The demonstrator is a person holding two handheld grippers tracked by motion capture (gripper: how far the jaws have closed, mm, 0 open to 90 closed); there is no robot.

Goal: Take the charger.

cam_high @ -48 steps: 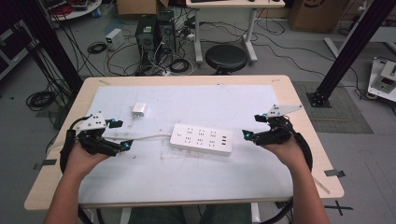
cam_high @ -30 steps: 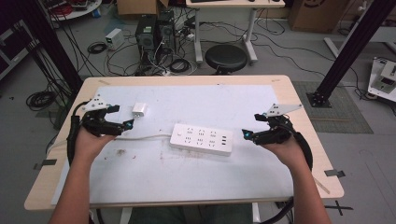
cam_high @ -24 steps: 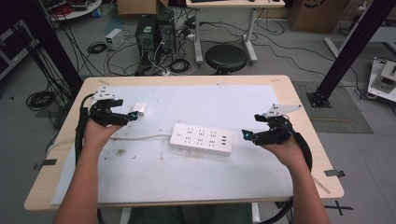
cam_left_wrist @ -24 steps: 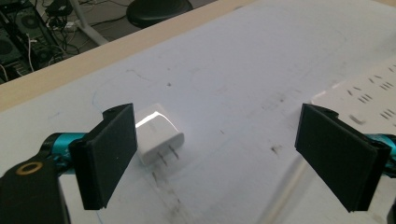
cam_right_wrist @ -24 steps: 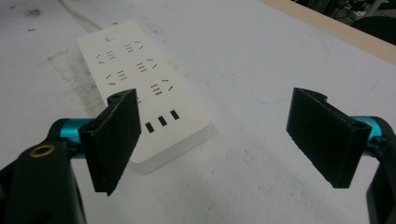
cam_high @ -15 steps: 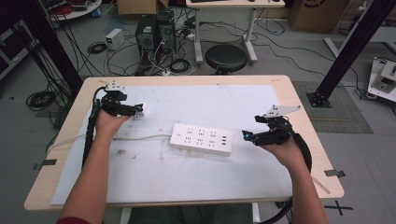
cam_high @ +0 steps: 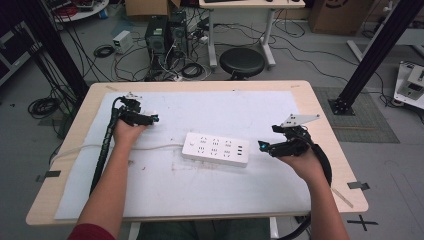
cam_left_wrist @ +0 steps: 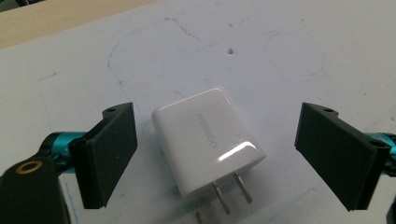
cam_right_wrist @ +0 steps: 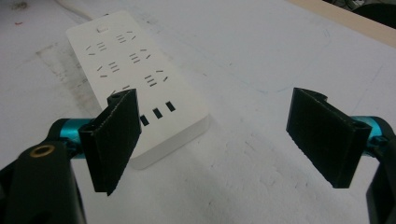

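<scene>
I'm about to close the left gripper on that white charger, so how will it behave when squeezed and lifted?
The white charger looks like a rigid block, so it probably won't deform. Its glossy shell shows a glare spot and may slip between the pads. It lies flat, prongs toward the camera, so it shouldn't roll.

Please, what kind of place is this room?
Probably a lab or workshop for recording handling tasks. A person holds tongs in each hand over a work table, and computer towers, loose cables and black frame posts stand around.
</scene>
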